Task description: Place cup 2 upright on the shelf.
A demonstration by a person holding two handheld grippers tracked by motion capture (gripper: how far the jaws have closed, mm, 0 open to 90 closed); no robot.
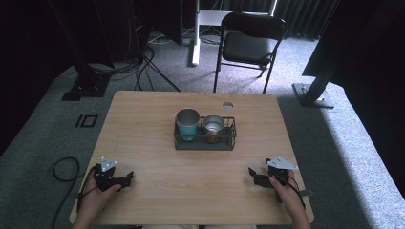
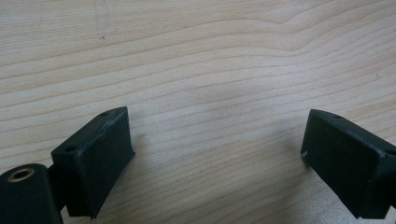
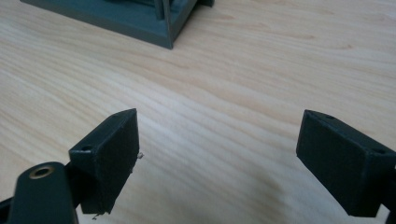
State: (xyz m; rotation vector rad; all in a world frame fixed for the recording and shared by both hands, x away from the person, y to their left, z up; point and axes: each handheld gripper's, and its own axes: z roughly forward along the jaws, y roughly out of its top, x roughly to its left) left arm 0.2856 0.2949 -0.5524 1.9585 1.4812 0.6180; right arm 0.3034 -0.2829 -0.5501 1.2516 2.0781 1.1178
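A dark green wire rack [image 1: 204, 143] stands at the middle of the wooden table [image 1: 143, 119]. In it stand a teal metal tumbler [image 1: 187, 124] on the left and a smaller steel cup [image 1: 213, 126] on the right, both upright. My left gripper [image 1: 128, 180] rests near the table's front left, open, with bare wood between its jaws [image 2: 217, 140]. My right gripper [image 1: 252, 174] rests near the front right, open as well [image 3: 217, 140], pointing toward the rack's corner [image 3: 154, 25].
A round grommet hole [image 1: 228, 105] sits near the table's far edge. Behind the table stands a black folding chair [image 1: 248, 45]. Black frame posts [image 1: 86, 71] and cables [image 1: 143, 67] lie on the grey carpet at left; another post base [image 1: 313, 93] is at right.
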